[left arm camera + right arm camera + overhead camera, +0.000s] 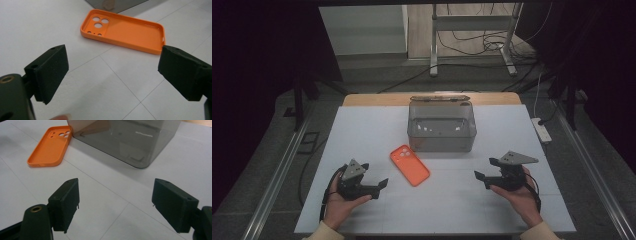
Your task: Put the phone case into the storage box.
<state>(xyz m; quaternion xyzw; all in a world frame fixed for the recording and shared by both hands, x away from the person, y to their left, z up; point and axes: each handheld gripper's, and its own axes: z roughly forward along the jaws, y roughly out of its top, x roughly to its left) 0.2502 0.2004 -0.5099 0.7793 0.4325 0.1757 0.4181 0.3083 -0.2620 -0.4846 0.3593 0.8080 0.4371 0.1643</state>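
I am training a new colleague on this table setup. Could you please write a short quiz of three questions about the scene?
1. True or false: the orange phone case lies with its hollow side up.
2. Which is nearer to the case: the left gripper or the right gripper?
3. Multiple choice: the clear box stands A) on top of the case, B) beyond the case, lid open, C) between the left gripper's fingers.

Key: 1 true. 2 the left gripper. 3 B.
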